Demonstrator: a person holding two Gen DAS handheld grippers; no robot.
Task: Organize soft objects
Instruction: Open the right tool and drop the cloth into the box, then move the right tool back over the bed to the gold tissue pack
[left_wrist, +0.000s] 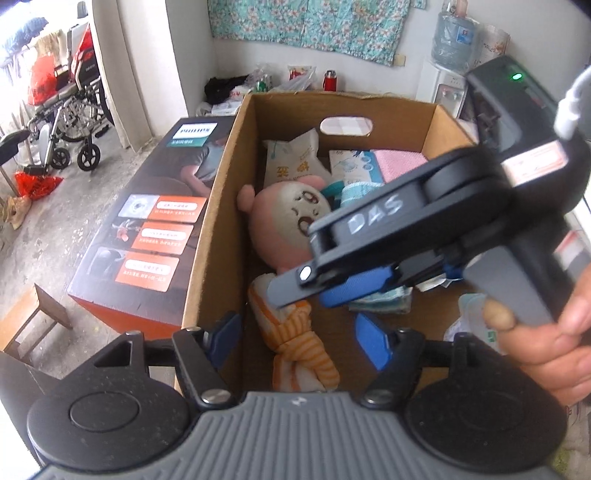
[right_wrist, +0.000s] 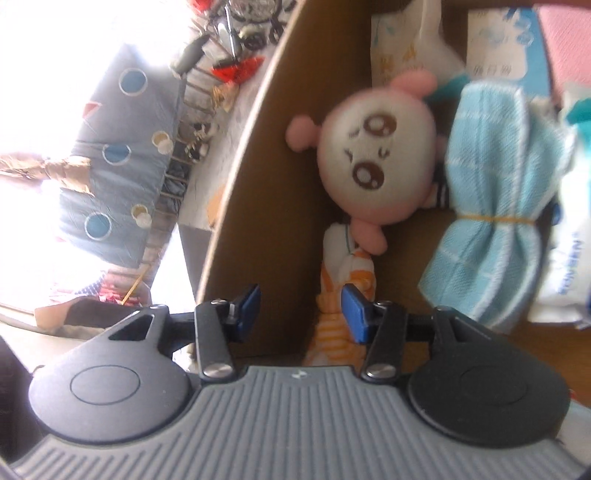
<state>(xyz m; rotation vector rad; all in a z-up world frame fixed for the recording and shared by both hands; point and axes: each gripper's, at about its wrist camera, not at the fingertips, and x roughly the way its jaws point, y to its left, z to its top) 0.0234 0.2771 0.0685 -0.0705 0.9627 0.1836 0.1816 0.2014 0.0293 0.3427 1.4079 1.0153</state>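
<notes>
An open brown cardboard box (left_wrist: 221, 206) holds a round pink-and-white plush doll (left_wrist: 284, 225) beside an orange-striped soft toy (left_wrist: 295, 332), a light-blue checked cloth bundle tied with a yellow band (right_wrist: 491, 206), and white printed packets (left_wrist: 291, 155) at the far wall.

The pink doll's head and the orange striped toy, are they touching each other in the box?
Touching. The right wrist view shows the pink doll resting its lower pink nub directly on the top of the orange striped toy.
</notes>
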